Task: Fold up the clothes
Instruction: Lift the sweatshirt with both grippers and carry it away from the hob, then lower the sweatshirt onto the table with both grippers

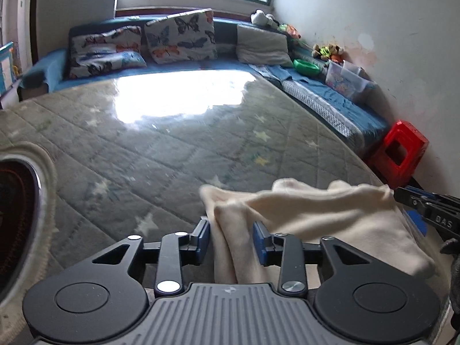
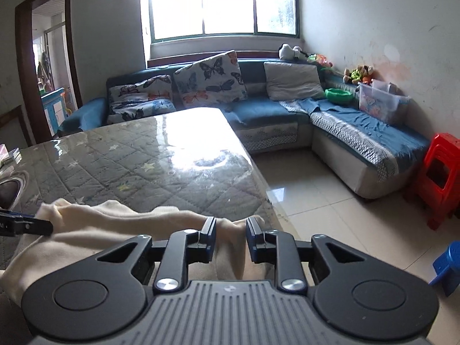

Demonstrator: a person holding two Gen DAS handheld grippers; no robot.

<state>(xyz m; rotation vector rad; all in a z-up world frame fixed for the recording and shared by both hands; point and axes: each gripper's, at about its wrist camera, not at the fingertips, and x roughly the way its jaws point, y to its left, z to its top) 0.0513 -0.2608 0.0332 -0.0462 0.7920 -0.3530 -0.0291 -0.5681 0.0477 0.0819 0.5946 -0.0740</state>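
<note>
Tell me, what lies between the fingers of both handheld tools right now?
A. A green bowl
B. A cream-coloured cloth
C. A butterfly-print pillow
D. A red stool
B: the cream-coloured cloth on the quilted table runs between the fingers of the left gripper and of the right gripper.

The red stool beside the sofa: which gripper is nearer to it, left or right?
Right. The right gripper is over the table's edge on the side of the red stool. The left gripper is further in over the table, with the cream garment stretching toward the right one.
</note>
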